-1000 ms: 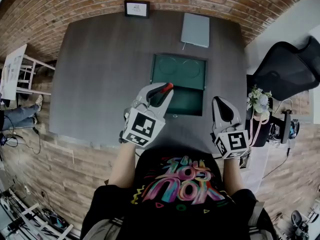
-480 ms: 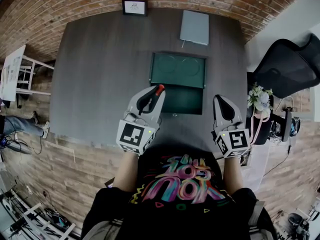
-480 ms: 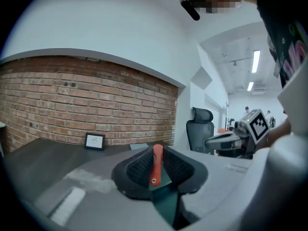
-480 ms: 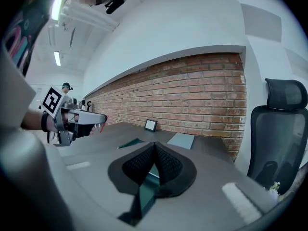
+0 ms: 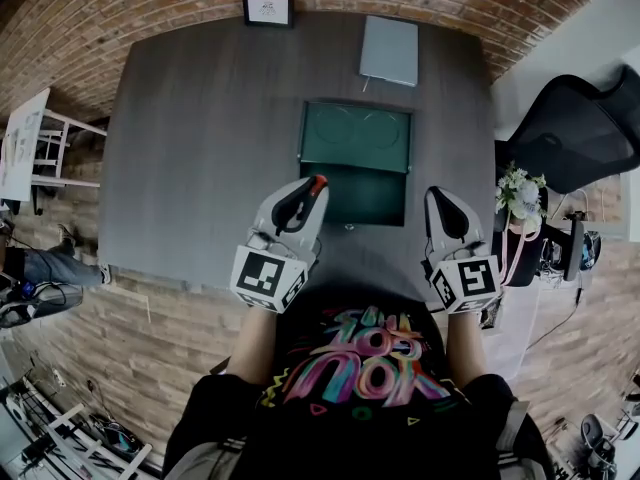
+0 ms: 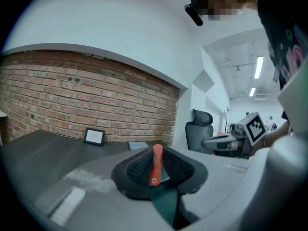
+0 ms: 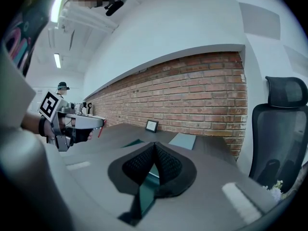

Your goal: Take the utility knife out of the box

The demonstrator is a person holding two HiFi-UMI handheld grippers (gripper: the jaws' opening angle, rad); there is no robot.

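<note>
Pinching the utility knife [image 6: 155, 162] between its ribbed pads, the left tool [image 5: 308, 194] held the red handle upright, clear of the desk [image 5: 200, 148]. From the head view it sat by the left edge of the open green box [image 5: 372, 200]. The knife looked to be out of the box already, and the tray showed nothing else inside. The right tool [image 7: 154, 153] hung well apart to the side, its jaws clenched together on nothing.

I judged the knife light and stiff, a slim hard body that would not bend. It looked smooth enough, though, to swivel or slide between the pads if the grip slackened. The pads sat about mid-handle, which seemed the sound place, away from either end where a blade might sit. Whether any blade was out could not be told.
</note>
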